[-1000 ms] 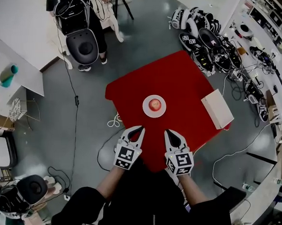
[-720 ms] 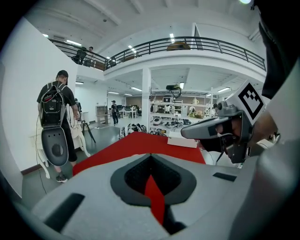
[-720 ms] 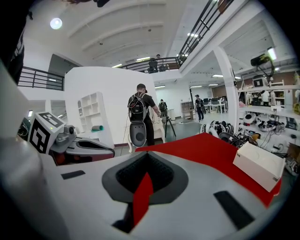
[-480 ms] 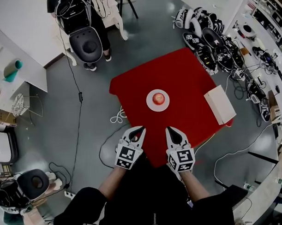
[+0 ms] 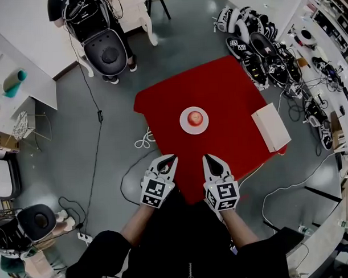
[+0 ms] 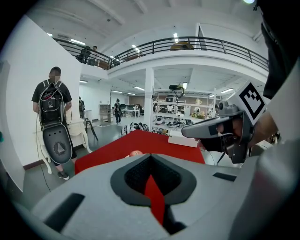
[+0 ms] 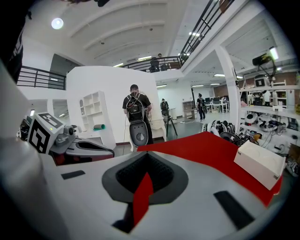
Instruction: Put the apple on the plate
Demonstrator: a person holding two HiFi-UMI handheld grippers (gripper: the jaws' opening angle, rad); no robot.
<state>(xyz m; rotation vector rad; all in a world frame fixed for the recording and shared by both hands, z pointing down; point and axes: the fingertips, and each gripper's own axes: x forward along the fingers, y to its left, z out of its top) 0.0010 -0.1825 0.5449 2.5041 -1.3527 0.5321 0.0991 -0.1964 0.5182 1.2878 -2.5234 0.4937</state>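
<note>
Against the picture from a second ago, we are seeing the square red desk (image 5: pixel 229 88) sitting slightly higher and further right in the head view. The round white plate (image 5: pixel 184 125) is riding along with it, and the person carrying a black backpack (image 5: pixel 93 27) is sliding toward the upper left corner. The two tools are keeping almost the same spot in the picture. The round red apple (image 5: pixel 195 118) is lying on the plate near the middle of the desk, just as it was then.

We are counting one apple, one plate, one desk and one white rectangular box (image 5: pixel 270 126) lying at the desk's right edge. There are also two hand-held tools, the left gripper (image 5: pixel 172 159) and the right gripper (image 5: pixel 208 158). Both are hovering over the near edge of the desk, well apart from the plate. The jaws of each are pressed together with nothing between them, leaving only a thin slit through which the red desk is showing.

The head view is giving us the whole layout from above. The left gripper view is letting only the top of the apple peek over its own grey body, with the right gripper at its right side. The right gripper view is not showing the apple or the plate. It is showing the white box on the desk's far right, the left gripper at its left, and the standing person behind the desk.
</note>
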